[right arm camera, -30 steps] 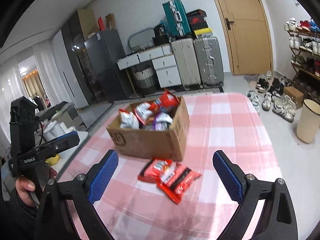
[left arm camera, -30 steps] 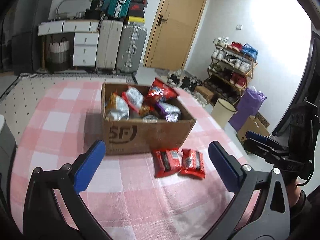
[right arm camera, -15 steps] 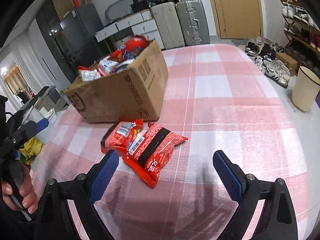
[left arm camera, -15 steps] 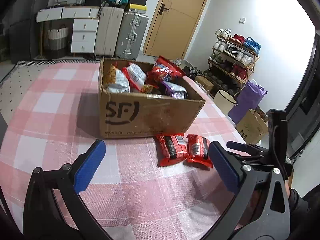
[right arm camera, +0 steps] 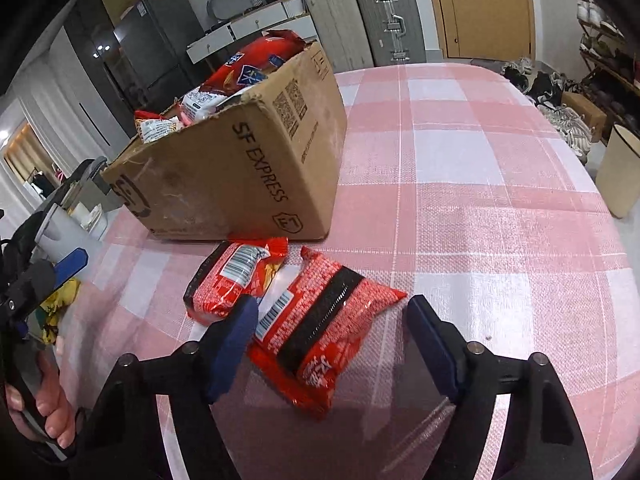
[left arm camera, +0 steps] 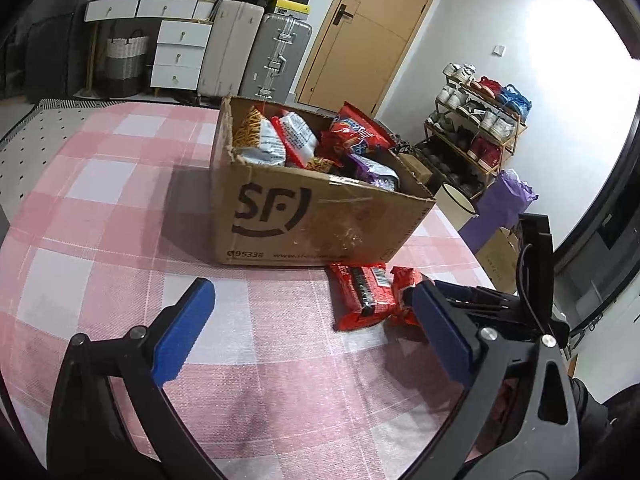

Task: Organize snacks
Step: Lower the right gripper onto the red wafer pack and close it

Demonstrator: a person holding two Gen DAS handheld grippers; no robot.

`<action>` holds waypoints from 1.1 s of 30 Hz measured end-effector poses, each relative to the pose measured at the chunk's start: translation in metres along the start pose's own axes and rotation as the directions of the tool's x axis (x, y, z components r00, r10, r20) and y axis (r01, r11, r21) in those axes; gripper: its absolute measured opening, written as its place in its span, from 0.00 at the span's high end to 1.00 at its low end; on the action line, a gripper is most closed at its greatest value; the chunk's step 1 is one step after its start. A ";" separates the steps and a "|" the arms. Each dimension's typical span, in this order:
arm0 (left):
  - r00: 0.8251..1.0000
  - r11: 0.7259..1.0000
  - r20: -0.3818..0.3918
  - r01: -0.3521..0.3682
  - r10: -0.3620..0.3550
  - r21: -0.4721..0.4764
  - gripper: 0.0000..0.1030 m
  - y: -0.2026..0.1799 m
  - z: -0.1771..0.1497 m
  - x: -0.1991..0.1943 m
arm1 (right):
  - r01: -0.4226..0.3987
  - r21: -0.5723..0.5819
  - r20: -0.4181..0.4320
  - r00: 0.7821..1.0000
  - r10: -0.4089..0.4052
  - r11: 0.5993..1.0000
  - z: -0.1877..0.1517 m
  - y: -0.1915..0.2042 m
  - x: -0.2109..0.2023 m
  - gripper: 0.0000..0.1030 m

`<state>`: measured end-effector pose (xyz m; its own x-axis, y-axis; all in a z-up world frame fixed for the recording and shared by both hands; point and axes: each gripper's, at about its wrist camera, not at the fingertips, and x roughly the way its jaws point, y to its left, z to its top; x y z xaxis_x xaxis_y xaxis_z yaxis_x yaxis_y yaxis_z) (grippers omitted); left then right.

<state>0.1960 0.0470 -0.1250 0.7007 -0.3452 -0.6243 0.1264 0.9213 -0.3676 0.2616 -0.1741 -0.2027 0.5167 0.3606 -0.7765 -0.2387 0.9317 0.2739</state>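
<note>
Beside the box (right arm camera: pixel 240 160), right gripper (right arm camera: pixel 332 344) half-apart, narrowing, astride near packet (right arm camera: pixel 320 332); left gripper (left arm camera: pixel 312 332) apart.

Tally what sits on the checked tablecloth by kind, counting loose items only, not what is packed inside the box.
Red snack packets lying on the cloth: 2, the near packet between the right gripper's open jaws, which have just been closing, and the far packet beside it.
Cardboard box full of snacks: 1
Total: 3
</note>
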 end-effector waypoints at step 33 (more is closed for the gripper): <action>0.998 0.999 -0.051 -0.036 0.037 0.024 0.04 -0.010 -0.012 0.001 | -0.113 0.043 0.048 0.993 0.111 0.993 -0.019 -0.011 -0.026 0.58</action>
<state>0.1872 0.0355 -0.1305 0.6683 -0.3195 -0.6718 0.1181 0.9372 -0.3282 0.2349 -0.1947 -0.1966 0.5257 0.4637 -0.7132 -0.2605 0.8858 0.3840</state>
